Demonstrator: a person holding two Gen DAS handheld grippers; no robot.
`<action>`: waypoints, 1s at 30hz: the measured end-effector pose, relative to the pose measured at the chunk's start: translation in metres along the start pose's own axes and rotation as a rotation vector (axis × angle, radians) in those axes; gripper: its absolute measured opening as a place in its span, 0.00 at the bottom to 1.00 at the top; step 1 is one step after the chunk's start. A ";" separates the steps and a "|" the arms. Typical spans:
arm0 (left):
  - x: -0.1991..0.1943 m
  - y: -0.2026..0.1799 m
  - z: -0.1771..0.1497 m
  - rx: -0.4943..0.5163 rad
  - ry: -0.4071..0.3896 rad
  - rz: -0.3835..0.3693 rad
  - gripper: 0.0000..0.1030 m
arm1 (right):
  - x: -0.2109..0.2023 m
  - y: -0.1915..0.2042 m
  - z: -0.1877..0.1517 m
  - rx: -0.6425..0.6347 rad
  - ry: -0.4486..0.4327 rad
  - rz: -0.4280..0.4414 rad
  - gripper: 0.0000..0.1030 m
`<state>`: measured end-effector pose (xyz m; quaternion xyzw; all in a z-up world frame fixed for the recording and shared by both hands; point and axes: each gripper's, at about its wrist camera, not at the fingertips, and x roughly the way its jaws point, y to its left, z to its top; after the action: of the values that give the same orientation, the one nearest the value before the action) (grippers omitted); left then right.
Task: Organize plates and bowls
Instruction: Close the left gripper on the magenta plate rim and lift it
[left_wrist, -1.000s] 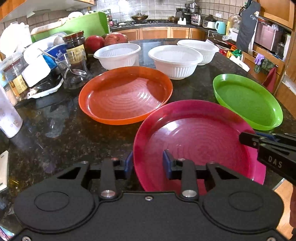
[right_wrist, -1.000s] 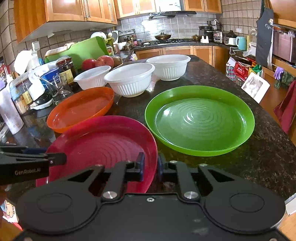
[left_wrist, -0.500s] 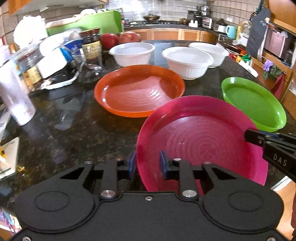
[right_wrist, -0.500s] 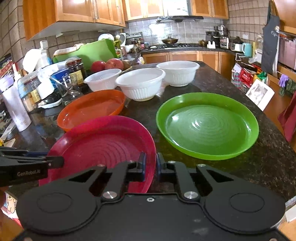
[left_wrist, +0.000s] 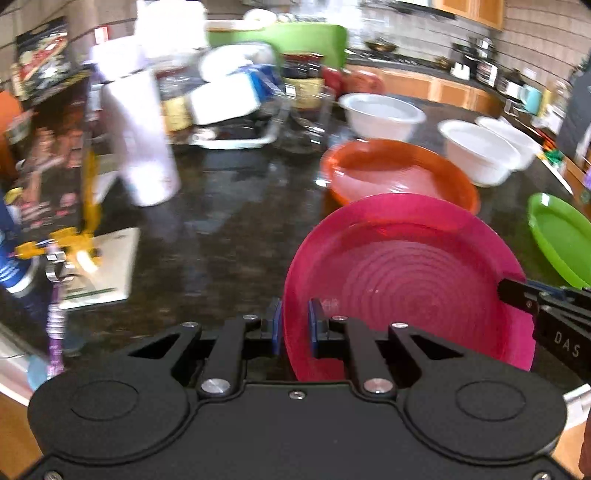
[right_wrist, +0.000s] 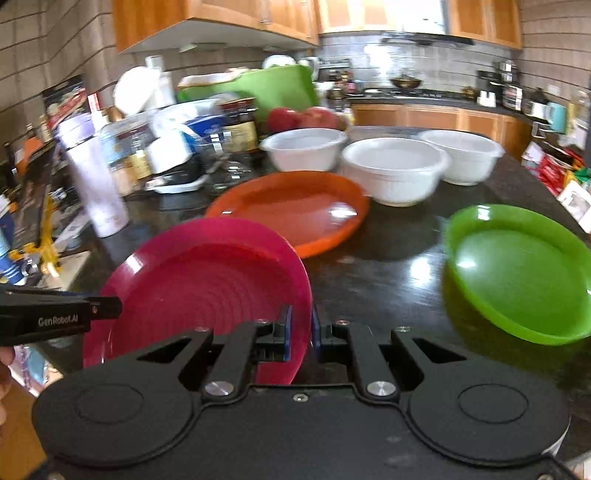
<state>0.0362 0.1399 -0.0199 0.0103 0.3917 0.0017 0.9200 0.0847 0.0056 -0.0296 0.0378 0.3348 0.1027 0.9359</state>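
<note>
Two grippers on one magenta plate (left_wrist: 406, 280): left gripper (left_wrist: 295, 325) astride the plate's left rim, jaws just narrowed, blue pads (left_wrist: 275, 325) either side of the rim, the outer one touching it, a thin gap visible at the inner one; right gripper (right_wrist: 301, 334) clamped nearly closed on the opposite rim, pads pressed to both faces. Plate lifted and tilted, far edge overlapping the near edge of the orange plate (left_wrist: 399, 173) in both views; contact with it impossible to judge. Seen from the left wrist, right gripper's black finger entering at the plate's right rim; seen from the right wrist, left gripper's black finger at the plate's left rim.

Behind on the dark granite countertop (right_wrist: 388, 266): orange plate flat, three white bowls (right_wrist: 393, 170) in a row beyond it, none nested. Off to the right, well apart from the magenta plate, a green plate (right_wrist: 517, 273) lying alone. On the left, a tall white tumbler (left_wrist: 144, 136) upright, a crowd of jars, containers and a glass measuring cup behind it, too blurred to sort. Red fruit (right_wrist: 306, 118) and a green cutting board (right_wrist: 269, 88) past the bowls. Near the counter's left edge, a white card (left_wrist: 103, 266) with a yellow object on it, details smeared by motion blur.
</note>
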 end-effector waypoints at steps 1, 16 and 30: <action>-0.001 0.006 0.000 -0.006 -0.003 0.014 0.18 | 0.004 0.005 0.002 -0.009 0.003 0.010 0.13; 0.008 0.060 0.003 -0.033 -0.003 0.068 0.18 | 0.032 0.047 0.009 -0.029 0.052 0.040 0.13; 0.016 0.070 0.005 0.012 0.005 0.010 0.21 | 0.039 0.053 0.009 0.010 0.046 -0.019 0.15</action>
<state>0.0509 0.2101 -0.0264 0.0181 0.3937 0.0040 0.9190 0.1115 0.0655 -0.0395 0.0372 0.3573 0.0931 0.9286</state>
